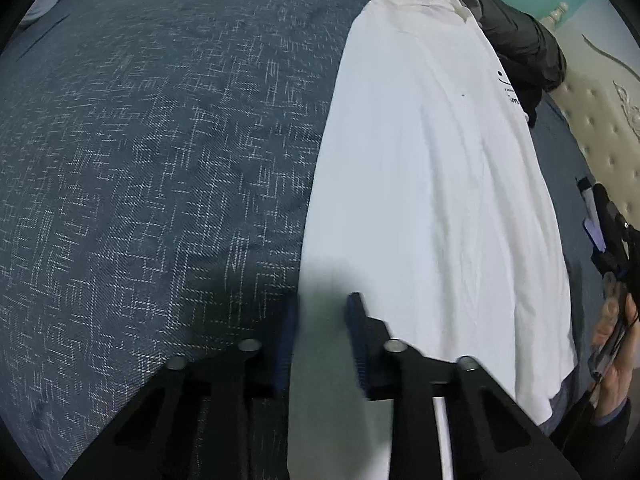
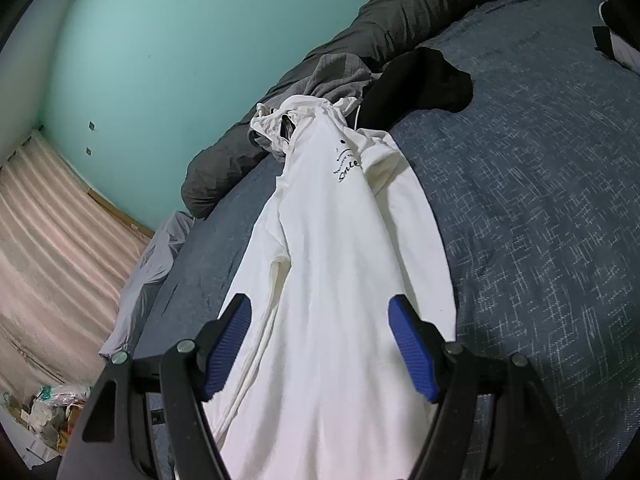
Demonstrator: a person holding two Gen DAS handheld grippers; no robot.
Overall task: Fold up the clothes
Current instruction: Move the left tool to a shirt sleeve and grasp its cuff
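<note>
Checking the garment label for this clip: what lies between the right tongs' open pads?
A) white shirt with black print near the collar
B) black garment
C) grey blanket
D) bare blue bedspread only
A: in the right wrist view the white shirt, with black script near its collar, runs lengthwise on the blue bedspread between the open pads of the right tongs.

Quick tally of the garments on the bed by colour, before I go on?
White: 1, the shirt
Black: 1, the black garment
Grey: 1, the crumpled grey garment
Total: 3. The dark grey roll along the far edge looks like bedding, so it is not counted.
</note>
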